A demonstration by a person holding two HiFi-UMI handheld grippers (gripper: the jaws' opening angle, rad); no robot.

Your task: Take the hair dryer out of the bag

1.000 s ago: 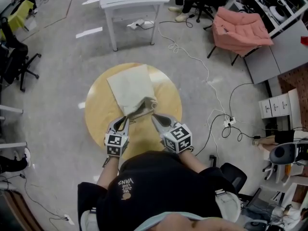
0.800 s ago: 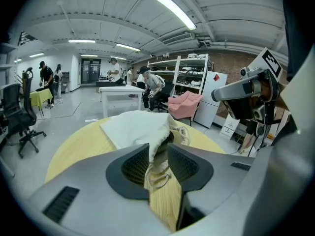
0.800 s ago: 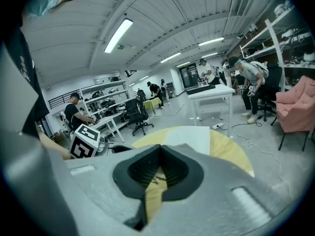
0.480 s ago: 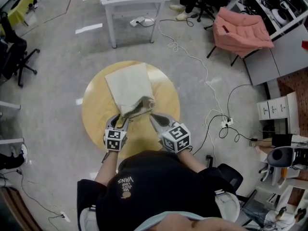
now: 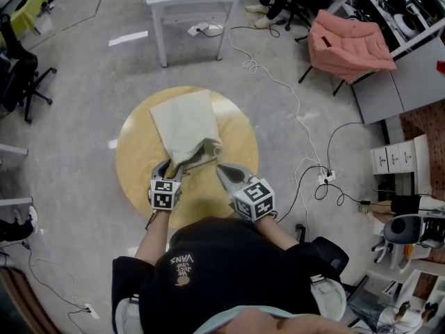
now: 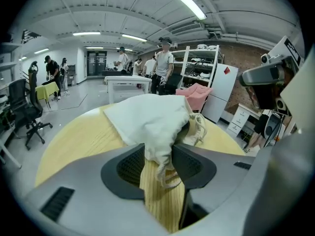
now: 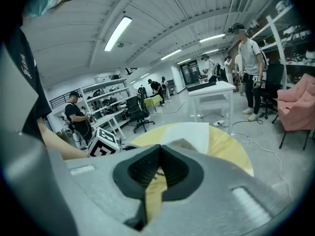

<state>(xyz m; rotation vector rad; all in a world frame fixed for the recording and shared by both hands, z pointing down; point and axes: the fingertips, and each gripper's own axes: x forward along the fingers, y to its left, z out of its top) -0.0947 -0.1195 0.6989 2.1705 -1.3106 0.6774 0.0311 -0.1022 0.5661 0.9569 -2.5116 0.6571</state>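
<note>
Jaws of the left gripper [image 6: 158, 154] have just swung from nearly closed to fully wide, and vs. a second ago that gripper has crept a bit closer to the mouth of the bag [image 5: 184, 127]. The bag itself lies much where it was on the round desk [image 5: 139, 160]. Now the near corner of the cloth and a loop of drawstring [image 6: 201, 126] hang between the open pads, which don't clamp them — so the left side grips nothing. Right gripper [image 7: 159, 154] is fully closed, tip right at the other side of the bag's mouth. Whether it has a bit of rim or cord pinched I can't tell from either view. Hair dryer isn't visible anywhere; prob. it is inside the bag, since the cloth bulges near the mouth and nothing lies loose on the desk. My read: the left opening is a set-up for a fresh bite on the rim or a reach into the mouth, i.e. extraction not yet begun — task early on.
</note>
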